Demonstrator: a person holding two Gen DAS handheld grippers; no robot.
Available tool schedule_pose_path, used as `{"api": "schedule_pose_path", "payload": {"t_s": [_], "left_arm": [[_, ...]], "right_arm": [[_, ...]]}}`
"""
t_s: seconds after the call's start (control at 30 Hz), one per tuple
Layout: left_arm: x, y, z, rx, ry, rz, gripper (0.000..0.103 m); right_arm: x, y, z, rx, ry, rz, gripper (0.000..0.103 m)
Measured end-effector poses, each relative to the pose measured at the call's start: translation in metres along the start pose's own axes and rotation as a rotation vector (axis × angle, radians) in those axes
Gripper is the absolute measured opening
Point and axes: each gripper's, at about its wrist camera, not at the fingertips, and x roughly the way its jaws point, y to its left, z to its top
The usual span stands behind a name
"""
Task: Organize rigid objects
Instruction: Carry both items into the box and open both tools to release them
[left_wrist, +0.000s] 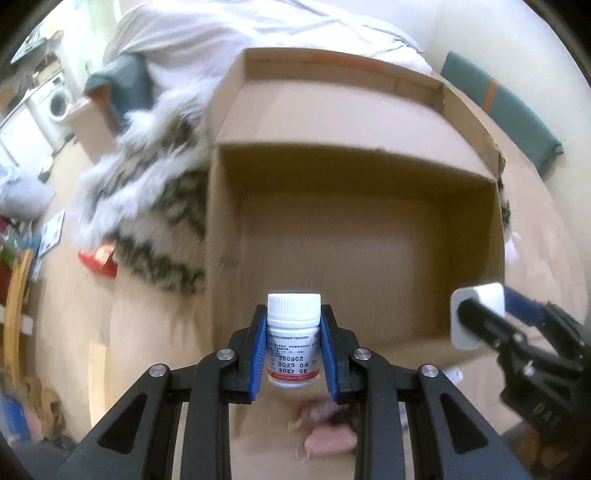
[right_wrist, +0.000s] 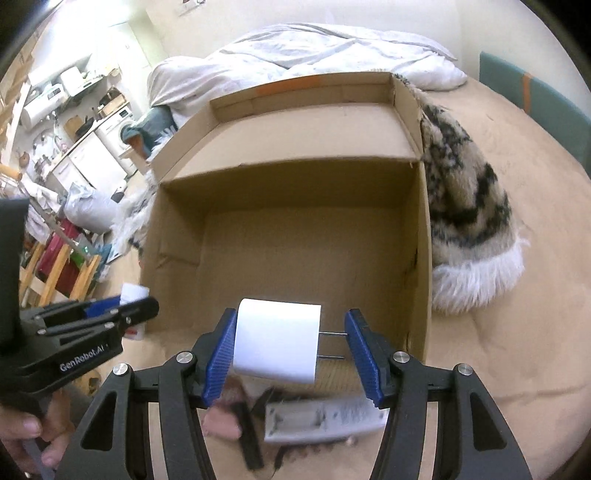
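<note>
A small white pill bottle (left_wrist: 293, 343) with a ribbed white cap stands upright between the blue pads of my left gripper (left_wrist: 293, 310), which is shut on it. My right gripper (right_wrist: 291, 314) is shut on a white charger plug (right_wrist: 277, 343): one pad lies on its body, the other against its two metal prongs. Both grippers hang above the near edge of an open, empty cardboard box (right_wrist: 295, 188). In the left wrist view the box (left_wrist: 332, 177) fills the middle, and the right gripper (left_wrist: 491, 306) with the charger plug (left_wrist: 463, 338) is at the right. The left gripper (right_wrist: 133, 301) shows at the left of the right wrist view.
The box sits on a beige bed sheet beside a spotted fur blanket (right_wrist: 465, 206). A white duvet (right_wrist: 314, 51) and a teal cushion (right_wrist: 532, 92) lie behind. A red packet (left_wrist: 99, 258) lies left of the box. A grey flat object (right_wrist: 321, 421) and pink items lie blurred below the grippers.
</note>
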Motion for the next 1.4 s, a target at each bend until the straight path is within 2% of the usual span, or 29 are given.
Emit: {"api": "schedule_pose_path", "payload": {"t_s": [0.13,0.3,0.6,0.8,1.1,1.33,1.37,1.4], "left_arm": [[0.024,-0.007,0.007,0.025,-0.010,-0.023,0.024],[0.054,-0.008,-0.003,0.066,-0.013,0.044,0.024],[0.073,-0.003,-0.002,0.054,-0.005,0.079,0.024],[0.074,-0.010,-0.001,0.073,-0.016,0.079,0.024],[0.065,-0.017,-0.015,0.083,-0.017,0.095,0.024],[0.065,-0.017,-0.016,0.087,-0.022,0.099,0.024],[0.063,-0.018,-0.017,0.092,-0.024,0.100,0.026],[0.063,-0.018,-0.016,0.097,-0.024,0.102,0.033]], "right_arm": [[0.024,-0.002,0.011,0.000,0.019,-0.006,0.062],[0.050,0.000,0.002,-0.032,0.060,-0.058,0.062],[0.079,0.011,-0.010,-0.098,0.135,-0.144,0.062],[0.083,0.011,-0.013,-0.098,0.138,-0.145,0.062],[0.080,0.006,-0.011,-0.067,0.121,-0.125,0.062],[0.068,0.003,-0.006,-0.047,0.075,-0.096,0.062],[0.065,0.002,-0.005,-0.036,0.063,-0.081,0.062],[0.063,0.002,-0.004,-0.031,0.055,-0.071,0.062]]}}
